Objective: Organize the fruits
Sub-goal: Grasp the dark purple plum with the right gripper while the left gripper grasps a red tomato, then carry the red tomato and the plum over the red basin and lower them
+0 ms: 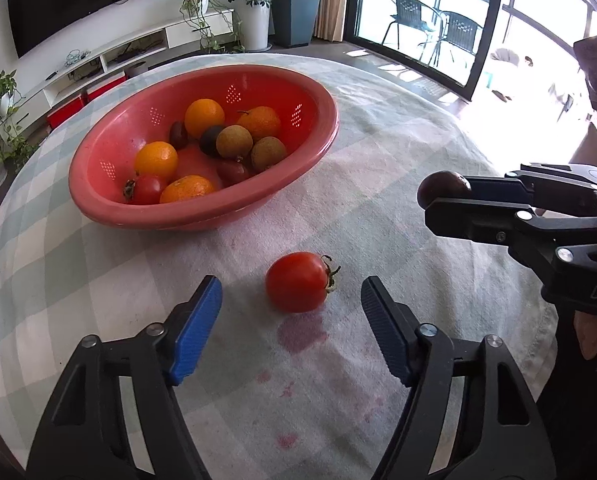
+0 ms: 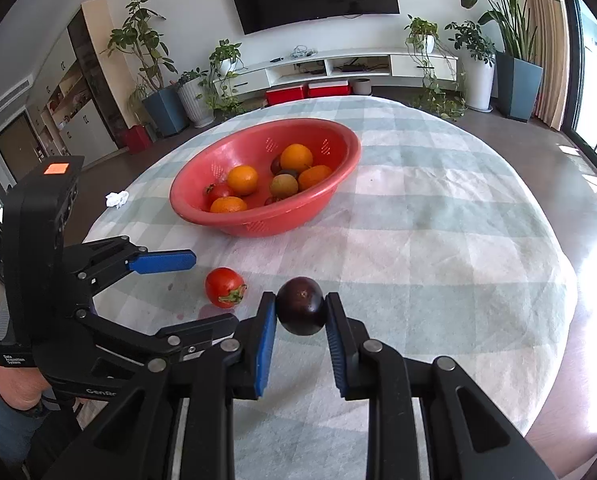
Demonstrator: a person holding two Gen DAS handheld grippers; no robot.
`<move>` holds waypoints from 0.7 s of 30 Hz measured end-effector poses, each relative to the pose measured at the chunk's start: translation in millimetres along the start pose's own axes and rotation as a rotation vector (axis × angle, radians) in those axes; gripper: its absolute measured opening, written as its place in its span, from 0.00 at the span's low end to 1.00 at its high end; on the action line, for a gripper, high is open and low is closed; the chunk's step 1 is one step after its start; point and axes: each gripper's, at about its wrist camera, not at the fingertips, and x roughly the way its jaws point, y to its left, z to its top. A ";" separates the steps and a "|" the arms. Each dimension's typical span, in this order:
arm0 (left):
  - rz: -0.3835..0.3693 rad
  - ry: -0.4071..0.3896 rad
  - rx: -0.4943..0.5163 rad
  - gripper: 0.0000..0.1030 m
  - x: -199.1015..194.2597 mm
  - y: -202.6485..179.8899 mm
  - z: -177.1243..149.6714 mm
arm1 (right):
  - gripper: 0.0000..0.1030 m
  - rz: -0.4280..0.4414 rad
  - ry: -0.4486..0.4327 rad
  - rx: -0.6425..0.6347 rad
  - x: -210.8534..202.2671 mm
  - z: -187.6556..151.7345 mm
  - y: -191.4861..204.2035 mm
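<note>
A red tomato (image 1: pixel 297 282) lies on the checked tablecloth, between the tips of my open left gripper (image 1: pixel 291 300) and untouched by them. It also shows in the right wrist view (image 2: pixel 224 287). My right gripper (image 2: pixel 301 314) is shut on a dark purple plum (image 2: pixel 301 311) and holds it above the cloth; the plum also shows in the left wrist view (image 1: pixel 442 189). A red colander bowl (image 1: pixel 98 184) further back holds several oranges, longans, plums and a tomato; it also shows in the right wrist view (image 2: pixel 194 210).
The round table (image 2: pixel 438 240) has a pale green checked cloth with reddish stains (image 1: pixel 300 332) near the tomato. A crumpled white tissue (image 2: pixel 116 199) lies at the table's left edge. Plants, a TV unit and a glass door stand beyond.
</note>
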 end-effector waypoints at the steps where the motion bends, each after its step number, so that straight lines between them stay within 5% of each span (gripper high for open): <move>1: 0.001 0.004 -0.001 0.59 2.7 -1.0 1.1 | 0.26 0.002 -0.001 0.001 -0.4 -0.3 0.3; 3: 0.006 0.009 0.001 0.48 6.9 -3.2 2.9 | 0.26 0.004 -0.005 0.002 -0.5 -0.3 0.5; 10: 0.004 0.010 -0.015 0.34 12.9 -2.0 0.5 | 0.26 0.001 -0.008 -0.005 -0.5 -1.3 1.3; 21: 0.002 -0.015 -0.034 0.31 4.0 1.4 -7.2 | 0.26 -0.007 -0.008 -0.010 -0.3 -2.1 1.0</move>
